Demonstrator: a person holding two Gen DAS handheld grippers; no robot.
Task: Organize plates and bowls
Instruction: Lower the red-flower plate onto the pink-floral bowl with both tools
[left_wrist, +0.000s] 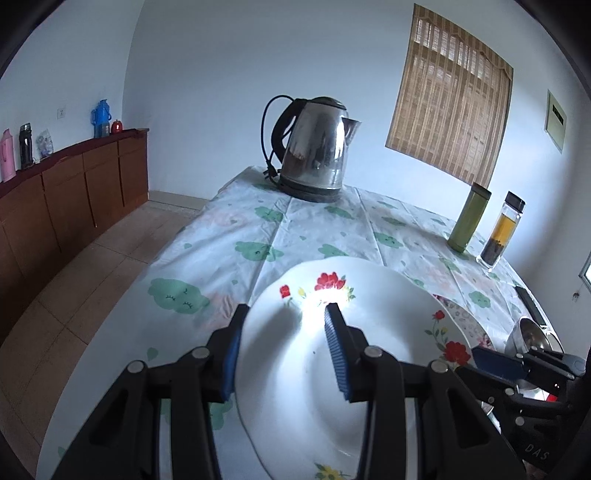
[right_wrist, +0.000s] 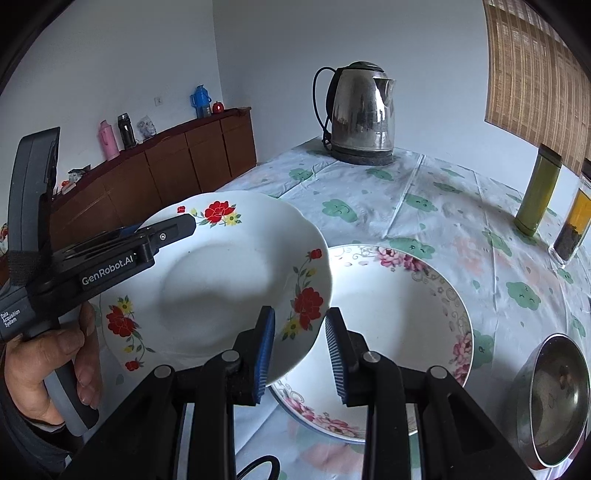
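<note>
Here left claw w/ jaws astride the red-flower plate rim, grip unclear; right claw spread apart

The white plate with red flowers is cut off at the bottom edge of the left wrist picture, and a bright glare hides part of its flower print. It covers most of the bigger white plate with pink flowers, so only a thin strip shows there. The shiny steel bowl is cut off on the right side of the right wrist picture. The clear glass bottle with a black lid is cut off there too. The person's hand is partly hidden behind the grey handle it holds.
</note>
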